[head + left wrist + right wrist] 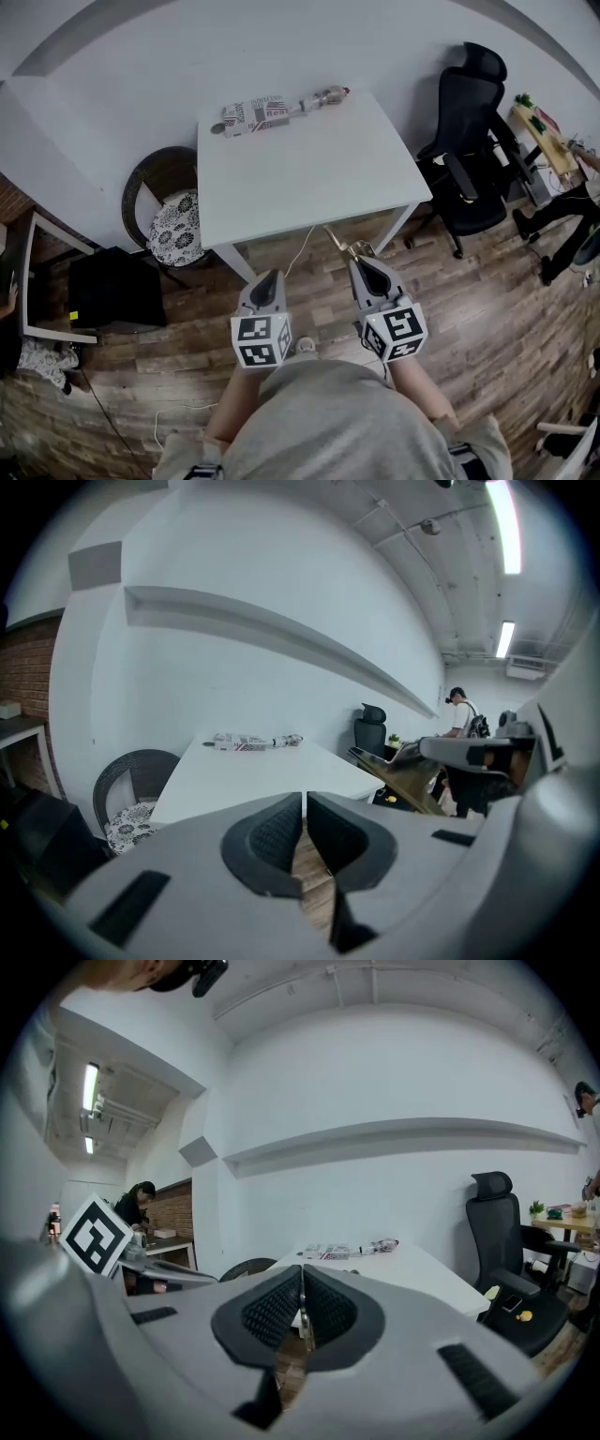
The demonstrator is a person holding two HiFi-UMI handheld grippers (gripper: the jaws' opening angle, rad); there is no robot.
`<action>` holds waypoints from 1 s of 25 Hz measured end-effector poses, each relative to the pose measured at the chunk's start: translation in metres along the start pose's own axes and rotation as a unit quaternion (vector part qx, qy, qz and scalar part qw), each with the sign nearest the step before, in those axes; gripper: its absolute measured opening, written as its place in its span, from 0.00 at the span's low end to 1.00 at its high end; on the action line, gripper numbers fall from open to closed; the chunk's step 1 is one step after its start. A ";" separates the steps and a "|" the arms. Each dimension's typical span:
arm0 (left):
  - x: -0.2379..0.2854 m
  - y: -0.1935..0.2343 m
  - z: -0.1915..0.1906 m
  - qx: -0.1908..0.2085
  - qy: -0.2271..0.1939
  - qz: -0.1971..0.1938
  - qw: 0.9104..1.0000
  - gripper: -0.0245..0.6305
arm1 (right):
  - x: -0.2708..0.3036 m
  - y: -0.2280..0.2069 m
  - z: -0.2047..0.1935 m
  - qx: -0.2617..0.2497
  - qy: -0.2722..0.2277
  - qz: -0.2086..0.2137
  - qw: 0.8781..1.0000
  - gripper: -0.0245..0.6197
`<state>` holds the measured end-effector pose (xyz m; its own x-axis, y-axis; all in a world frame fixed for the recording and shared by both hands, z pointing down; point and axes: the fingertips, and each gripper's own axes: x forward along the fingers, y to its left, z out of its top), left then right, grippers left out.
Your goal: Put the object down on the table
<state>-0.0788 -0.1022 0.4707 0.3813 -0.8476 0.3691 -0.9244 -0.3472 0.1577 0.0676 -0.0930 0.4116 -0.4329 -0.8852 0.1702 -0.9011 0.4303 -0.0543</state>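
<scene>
White table point(309, 173) ahead, wood floor below. Right gripper point(361, 263) clamped on thin brass-coloured object point(338, 243), tip short of table's near edge. Left gripper point(270, 277) closed, empty. Advised: carry over bare middle, lower flat, clear of patterned bundle point(255, 114) at far edge, then release.

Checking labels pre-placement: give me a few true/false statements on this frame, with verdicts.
The right gripper clamps a thin gold-coloured object. True.
The white rectangular table is bare. False: a printed carton and a clear plastic bottle lie at its far edge.
The left gripper is shut and empty. True.
The black office chair stands left of the table. False: right; a round wicker chair is left.
</scene>
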 end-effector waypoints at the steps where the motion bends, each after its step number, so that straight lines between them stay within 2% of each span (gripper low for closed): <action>1: 0.004 0.004 0.002 0.000 0.000 0.000 1.000 0.06 | 0.006 -0.001 -0.001 0.000 0.002 0.000 1.000 0.05; 11: 0.043 0.041 0.015 -0.004 0.004 0.001 1.000 0.06 | 0.061 -0.008 0.000 0.000 0.013 0.001 1.000 0.05; 25: 0.072 0.069 0.020 -0.016 0.011 0.011 1.000 0.06 | 0.107 -0.020 0.000 -0.007 0.020 0.002 1.000 0.05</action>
<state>-0.1153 -0.1946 0.4898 0.3613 -0.8460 0.3921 -0.9321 -0.3156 0.1779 0.0388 -0.1963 0.4314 -0.4340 -0.8761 0.2101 -0.8992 0.4358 -0.0406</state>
